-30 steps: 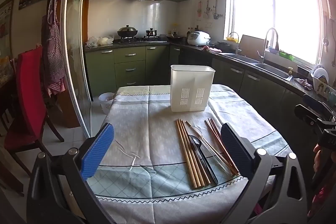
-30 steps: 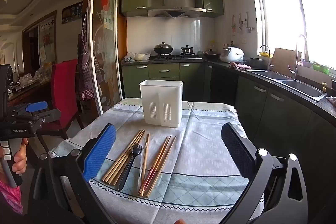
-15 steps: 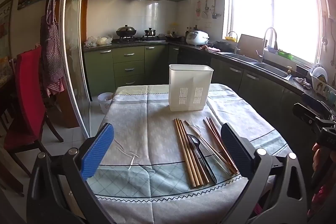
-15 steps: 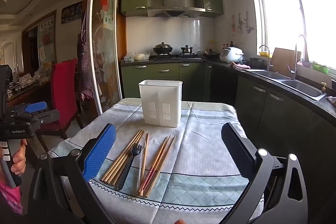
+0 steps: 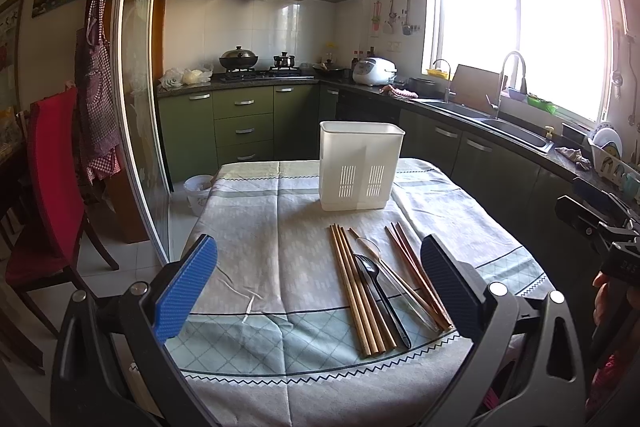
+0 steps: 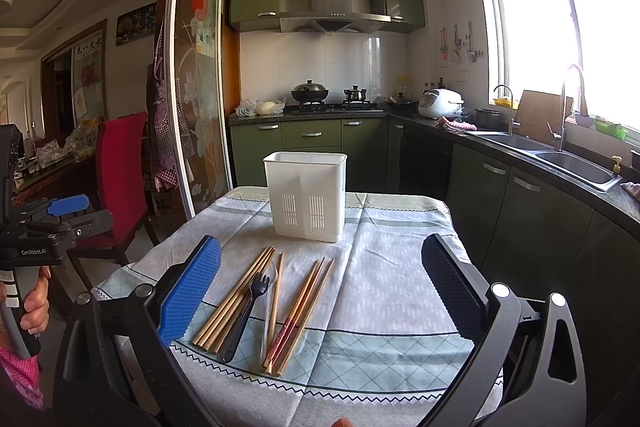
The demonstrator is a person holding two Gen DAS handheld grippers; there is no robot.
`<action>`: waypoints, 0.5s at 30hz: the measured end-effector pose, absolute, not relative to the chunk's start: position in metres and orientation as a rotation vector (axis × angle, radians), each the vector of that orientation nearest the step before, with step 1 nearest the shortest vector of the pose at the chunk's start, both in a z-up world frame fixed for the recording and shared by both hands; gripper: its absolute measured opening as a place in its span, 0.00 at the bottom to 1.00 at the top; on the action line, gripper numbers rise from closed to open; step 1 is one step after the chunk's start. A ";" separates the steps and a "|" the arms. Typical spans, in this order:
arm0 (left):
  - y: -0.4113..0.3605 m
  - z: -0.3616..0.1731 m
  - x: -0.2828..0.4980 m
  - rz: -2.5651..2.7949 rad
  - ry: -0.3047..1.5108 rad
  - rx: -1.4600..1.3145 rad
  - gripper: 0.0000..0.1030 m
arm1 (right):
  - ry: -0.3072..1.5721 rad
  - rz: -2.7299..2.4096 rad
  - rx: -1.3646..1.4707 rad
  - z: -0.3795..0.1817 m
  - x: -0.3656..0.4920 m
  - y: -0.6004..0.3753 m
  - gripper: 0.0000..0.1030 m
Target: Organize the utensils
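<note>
Both grippers are wide open and hold nothing: the left gripper [image 5: 320, 279] and the right gripper [image 6: 320, 283] hover over the near edge of the table [image 5: 256, 227], jaws far apart.

Between them and the white utensil holder [image 5: 360, 165] the utensils lie flat on the cloth, side by side and pointing toward the holder. From the left in the left view: a bundle of light wooden chopsticks [image 5: 356, 287], a black plastic fork [image 5: 380, 295], a clear plastic spoon [image 5: 400, 287] that is hard to see, and reddish-brown chopsticks [image 5: 416, 279]. All look light and stiff. The chopsticks are thin and smooth, so I think they can roll or slip; a grip near the middle, across the length, seems the safest. The clear spoon partly touches the fork and one loose chopstick, so taking one may drag its neighbour.

The holder stands upright further back, empty as far as I can see, with slots in its front wall. It is light and could tip if pushed. Nothing blocks the way to it. A red chair [image 5: 52, 187] stands left of the table, green kitchen cabinets [image 5: 240, 131] behind
</note>
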State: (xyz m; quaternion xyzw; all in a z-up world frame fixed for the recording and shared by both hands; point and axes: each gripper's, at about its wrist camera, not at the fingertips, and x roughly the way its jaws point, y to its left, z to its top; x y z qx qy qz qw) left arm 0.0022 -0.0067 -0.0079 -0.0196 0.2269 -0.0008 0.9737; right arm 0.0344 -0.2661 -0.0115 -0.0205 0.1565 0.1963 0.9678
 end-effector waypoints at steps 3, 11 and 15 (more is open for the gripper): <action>-0.008 -0.009 0.002 -0.002 0.460 -0.039 0.94 | 0.318 0.395 -0.042 -0.012 0.034 -0.266 0.96; -0.007 -0.010 0.002 -0.004 0.461 -0.040 0.94 | 0.317 0.393 -0.042 -0.014 0.034 -0.267 0.96; -0.008 -0.011 0.002 -0.004 0.460 -0.041 0.94 | 0.319 0.392 -0.041 -0.017 0.036 -0.266 0.96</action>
